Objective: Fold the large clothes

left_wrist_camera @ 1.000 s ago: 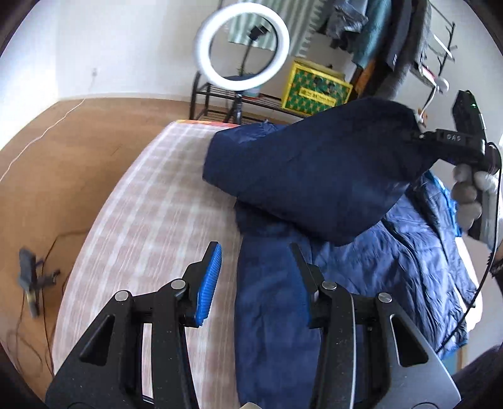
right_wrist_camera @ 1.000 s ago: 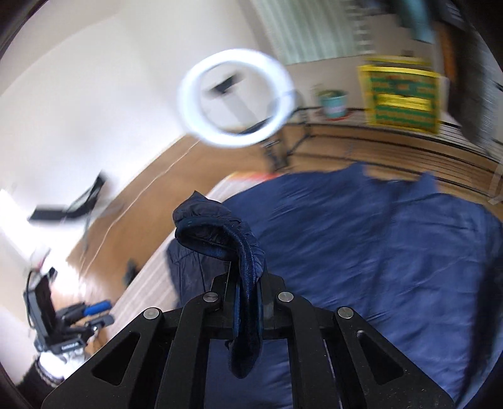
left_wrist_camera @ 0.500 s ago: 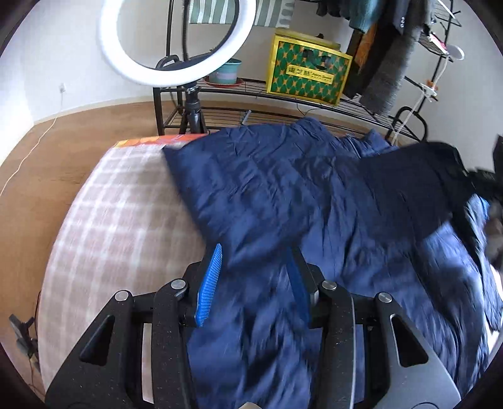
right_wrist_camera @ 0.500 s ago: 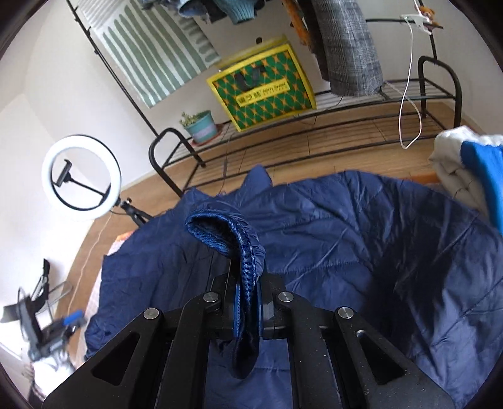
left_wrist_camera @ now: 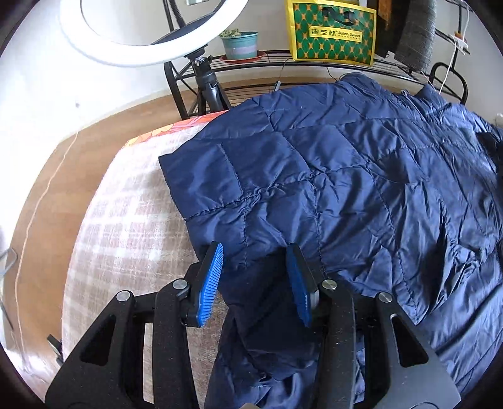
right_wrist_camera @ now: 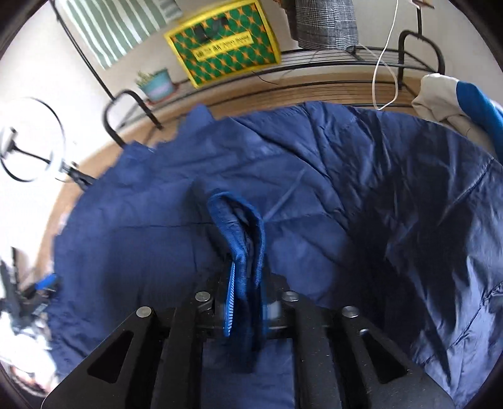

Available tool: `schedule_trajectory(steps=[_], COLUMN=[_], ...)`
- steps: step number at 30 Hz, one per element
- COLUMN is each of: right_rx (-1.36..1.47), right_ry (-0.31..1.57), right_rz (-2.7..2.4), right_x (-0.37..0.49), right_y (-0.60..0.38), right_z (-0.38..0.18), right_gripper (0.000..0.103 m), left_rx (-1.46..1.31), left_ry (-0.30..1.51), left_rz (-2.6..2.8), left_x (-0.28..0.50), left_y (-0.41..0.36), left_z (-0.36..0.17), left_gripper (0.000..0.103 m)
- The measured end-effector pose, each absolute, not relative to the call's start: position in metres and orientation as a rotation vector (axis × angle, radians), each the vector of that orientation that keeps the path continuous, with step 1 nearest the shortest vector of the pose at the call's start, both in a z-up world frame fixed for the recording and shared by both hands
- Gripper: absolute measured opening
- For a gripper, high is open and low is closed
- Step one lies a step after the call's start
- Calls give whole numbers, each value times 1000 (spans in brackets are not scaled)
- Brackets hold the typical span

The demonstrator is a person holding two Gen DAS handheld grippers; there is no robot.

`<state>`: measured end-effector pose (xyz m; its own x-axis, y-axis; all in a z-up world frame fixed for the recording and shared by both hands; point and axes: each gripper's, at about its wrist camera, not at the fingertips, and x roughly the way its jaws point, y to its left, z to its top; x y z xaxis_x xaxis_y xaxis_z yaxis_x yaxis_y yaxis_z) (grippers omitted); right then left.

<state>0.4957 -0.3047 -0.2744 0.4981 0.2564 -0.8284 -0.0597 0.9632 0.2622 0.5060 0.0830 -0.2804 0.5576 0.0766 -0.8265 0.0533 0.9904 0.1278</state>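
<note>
A large navy quilted jacket [left_wrist_camera: 345, 176] lies spread over a checked bed cover [left_wrist_camera: 125, 226]. My left gripper [left_wrist_camera: 256, 270] is open, its blue pads [left_wrist_camera: 210, 280] on either side of a folded edge of the jacket, low over the bed. My right gripper [right_wrist_camera: 248, 299] is shut on the jacket's ribbed blue cuff [right_wrist_camera: 242, 226], which loops up out of the jaws above the spread jacket [right_wrist_camera: 314, 188].
A ring light on a tripod [left_wrist_camera: 151, 31] stands beyond the bed's far end. A black wire rack [left_wrist_camera: 314, 63] carries a green-and-yellow box [left_wrist_camera: 331, 30] and a potted plant [left_wrist_camera: 239, 44]. White and blue fabric [right_wrist_camera: 456, 103] lies at the right in the right wrist view.
The raised jacket panel has been laid flat over the bed. My right gripper has swung across and lowered with the cuff. My left gripper has moved forward over the jacket's edge.
</note>
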Motion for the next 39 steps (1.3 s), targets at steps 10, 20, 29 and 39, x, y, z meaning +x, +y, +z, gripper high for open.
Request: schedule_trajectory(steps=[10,20,29,39], right_rx=[188,198,165,163], right_ry=[961,828,735,719], right_rz=[171,220,190,72], right_x=[469,379,287,186], right_y=[-326,-369,-411,-482], right_z=[-241,-165,-120,-124], right_gripper=[35,36,40,46], left_rx=[114,64,66,94], left_ry=[926,807,726,721], left_rz=[-17,-117,-266,-413], left_x=[479,376,279,205], left_y=[83,67,14,-61], left_z=[-248,-169,-101,-89], left_gripper=[43,43,43,44])
